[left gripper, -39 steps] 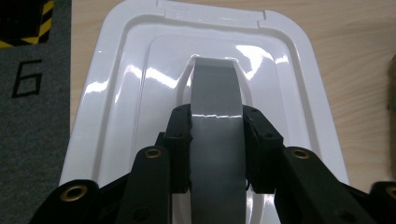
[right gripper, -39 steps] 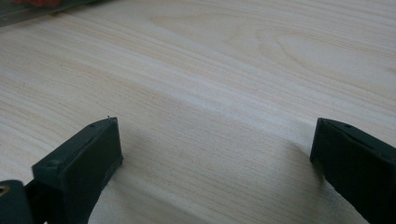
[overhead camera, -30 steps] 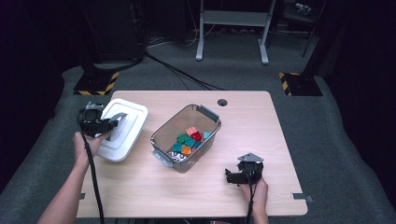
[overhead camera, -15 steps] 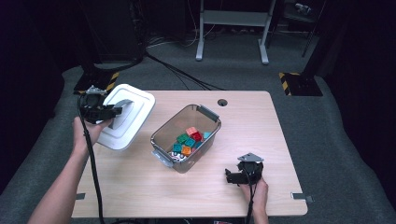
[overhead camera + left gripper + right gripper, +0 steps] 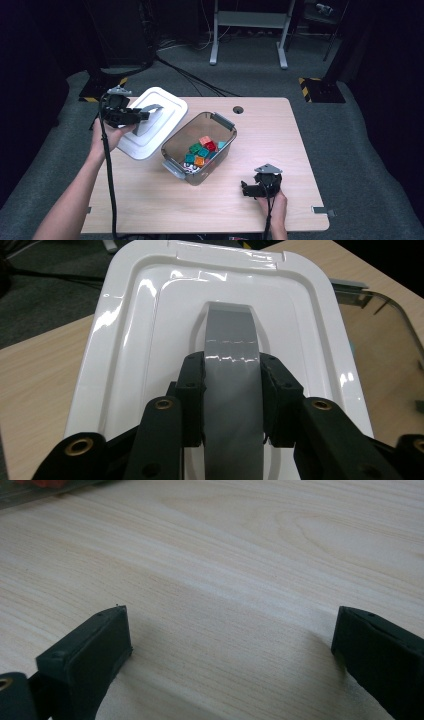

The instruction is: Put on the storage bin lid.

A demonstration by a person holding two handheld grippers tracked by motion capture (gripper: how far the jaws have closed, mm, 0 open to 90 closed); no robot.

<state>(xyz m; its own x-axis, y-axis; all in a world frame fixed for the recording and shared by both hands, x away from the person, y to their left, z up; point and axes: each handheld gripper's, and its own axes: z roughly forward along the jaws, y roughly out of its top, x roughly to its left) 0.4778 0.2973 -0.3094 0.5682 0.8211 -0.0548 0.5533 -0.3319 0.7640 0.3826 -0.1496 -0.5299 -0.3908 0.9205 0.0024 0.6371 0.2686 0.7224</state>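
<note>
Lifted higher than half a second ago, the white lid now hangs tilted over the table's left rear corner, its near edge just beside the clear bin rather than lying flat on the wood. The left tongs pinch the lid's grey handle from both sides, the black pads pressed against the strap, as the left gripper view shows plainly. The clear bin sits open near the middle of the table, with coloured blocks heaped inside. The right tongs have stayed where they were, resting low on the wood near the front right, well apart from the bin, their jaws spread wide over bare table with nothing between them.
</note>
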